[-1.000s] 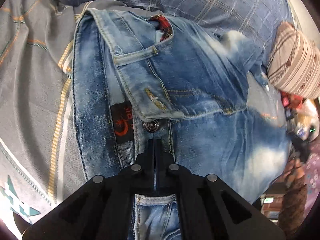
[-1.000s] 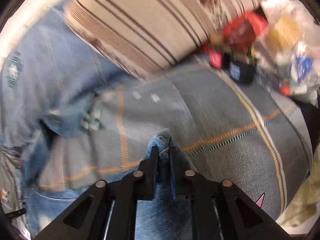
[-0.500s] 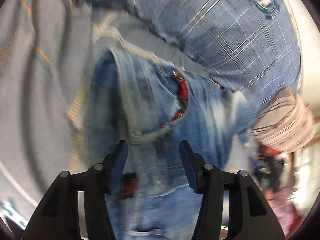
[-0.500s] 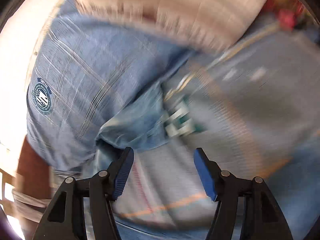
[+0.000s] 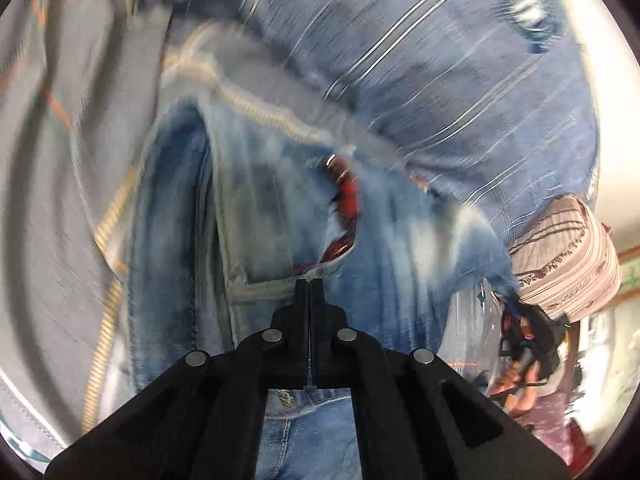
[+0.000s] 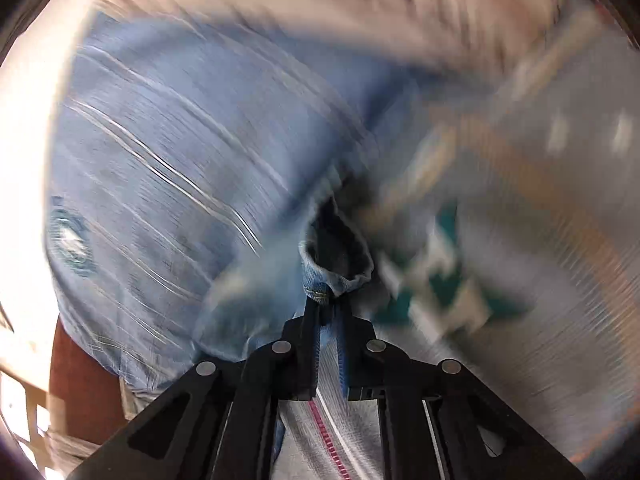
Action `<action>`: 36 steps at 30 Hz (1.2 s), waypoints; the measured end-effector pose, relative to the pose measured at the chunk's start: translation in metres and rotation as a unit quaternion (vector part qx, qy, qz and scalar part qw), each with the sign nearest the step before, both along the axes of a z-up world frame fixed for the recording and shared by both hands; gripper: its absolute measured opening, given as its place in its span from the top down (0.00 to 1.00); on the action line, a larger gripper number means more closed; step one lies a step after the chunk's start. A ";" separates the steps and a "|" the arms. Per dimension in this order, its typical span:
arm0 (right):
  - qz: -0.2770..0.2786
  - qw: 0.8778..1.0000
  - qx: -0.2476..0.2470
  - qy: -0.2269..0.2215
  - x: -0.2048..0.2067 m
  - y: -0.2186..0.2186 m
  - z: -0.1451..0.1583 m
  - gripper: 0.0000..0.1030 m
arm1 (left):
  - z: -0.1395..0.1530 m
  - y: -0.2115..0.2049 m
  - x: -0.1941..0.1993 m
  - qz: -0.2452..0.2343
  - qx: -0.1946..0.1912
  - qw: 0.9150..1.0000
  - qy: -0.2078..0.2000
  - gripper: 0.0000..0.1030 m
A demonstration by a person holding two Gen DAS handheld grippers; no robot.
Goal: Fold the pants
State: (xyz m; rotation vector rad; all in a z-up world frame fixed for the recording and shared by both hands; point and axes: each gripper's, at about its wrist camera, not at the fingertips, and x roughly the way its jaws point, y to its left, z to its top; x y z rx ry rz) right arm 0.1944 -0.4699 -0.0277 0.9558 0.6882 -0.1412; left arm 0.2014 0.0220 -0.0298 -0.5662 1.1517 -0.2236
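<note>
Left hand-held gripper has its jaws fully together over the jeans near the waistband; whether denim is pinched, can't tell. Right hand-held gripper is clamped narrow on a jeans hem. Jeans lie on the grey bedsheet, beside a blue plaid pillow. Advice: keep both grips tight, carry hem to waistband, edges aligned.

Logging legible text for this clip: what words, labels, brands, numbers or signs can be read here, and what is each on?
None can be read.
Round emblem on the blue checked bedding: too blurred in both views.
Jeans: no label legible; motion blur.
</note>
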 end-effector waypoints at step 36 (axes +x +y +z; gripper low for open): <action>0.135 0.991 0.009 0.013 -0.030 0.080 -0.012 0.97 | -0.022 -0.028 -0.048 -0.055 0.023 0.998 0.025 0.96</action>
